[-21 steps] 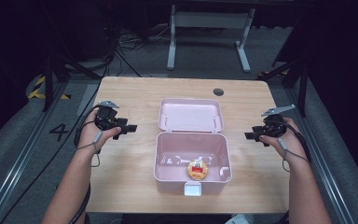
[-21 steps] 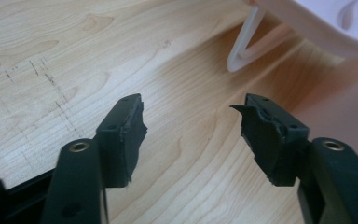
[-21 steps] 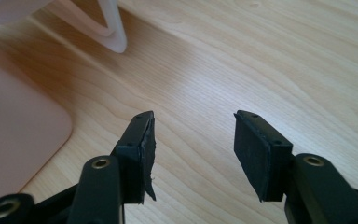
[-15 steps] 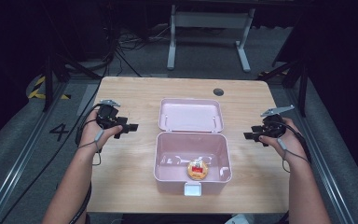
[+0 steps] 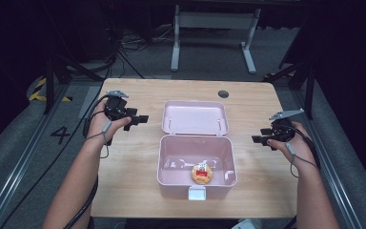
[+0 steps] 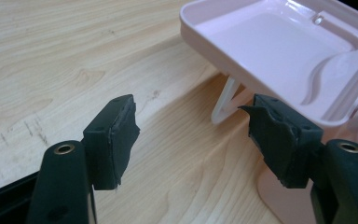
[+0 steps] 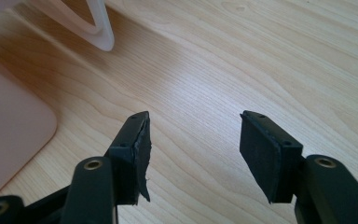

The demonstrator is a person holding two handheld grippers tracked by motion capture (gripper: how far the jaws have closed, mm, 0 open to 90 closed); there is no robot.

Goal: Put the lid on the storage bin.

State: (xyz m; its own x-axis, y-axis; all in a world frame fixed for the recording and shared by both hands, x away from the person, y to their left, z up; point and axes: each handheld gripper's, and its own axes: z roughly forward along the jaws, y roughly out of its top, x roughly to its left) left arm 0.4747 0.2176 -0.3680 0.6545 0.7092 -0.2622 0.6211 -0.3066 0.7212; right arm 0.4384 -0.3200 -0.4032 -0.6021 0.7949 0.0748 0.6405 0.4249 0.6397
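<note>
A pink box (image 5: 196, 162) sits open at the middle of the worktop (image 5: 138, 162), toward the near edge, its lid (image 5: 195, 117) folded back flat toward the far edge. A small round orange item (image 5: 201, 173) with a red top lies inside, near the box's front wall. So the item looks already placed, and what seems left is swinging the lid over and pressing the front latch (image 5: 196, 193) shut.

Neither gripper has started on that. The left gripper (image 5: 138, 119) hovers near the worktop's left edge, aimed at the lid's left side, jaws apart and empty; in the left gripper view the lid's rim (image 6: 270, 88) and a thin white hinge strut (image 6: 226, 102) lie just ahead. The right gripper (image 5: 259, 139) hovers near the right edge, jaws apart and empty, pointing at the box's right wall.

What the orange item is cannot be made out at this size. The hinge is partly hidden under the lid.
</note>
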